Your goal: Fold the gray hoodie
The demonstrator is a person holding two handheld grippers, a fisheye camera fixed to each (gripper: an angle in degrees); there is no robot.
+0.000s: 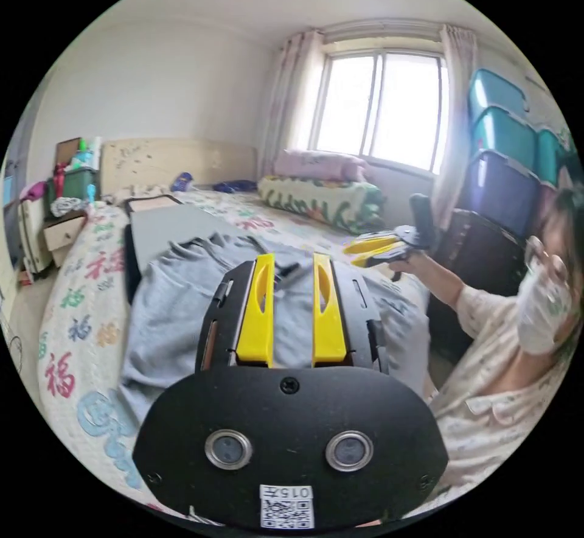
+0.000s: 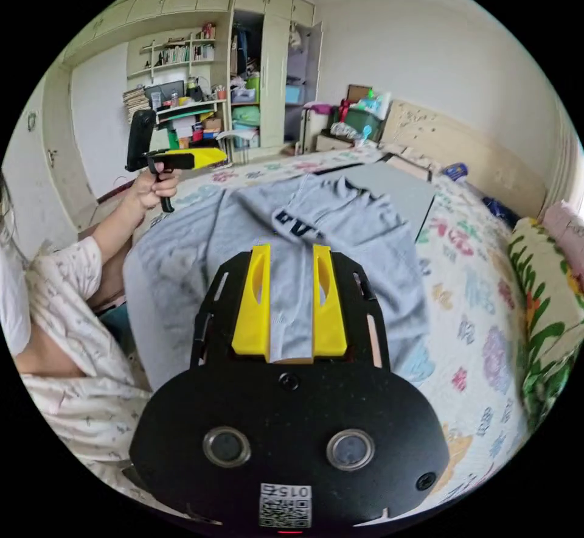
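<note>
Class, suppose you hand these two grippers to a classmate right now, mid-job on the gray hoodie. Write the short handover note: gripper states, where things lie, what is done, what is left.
Left gripper: open, jaws apart, held above the gray hoodie, gripping nothing.
Right gripper: open, also over the hoodie, empty.
Hoodie: lying spread on the patterned bedspread, near the edge by the person, with its top part partly on a flat gray board. The fabric is rumpled in places.
Done: the garment is laid out; I can see no clear finished fold.
Left: probably smooth it, fold sleeves and sides inward, then fold it up.
</note>
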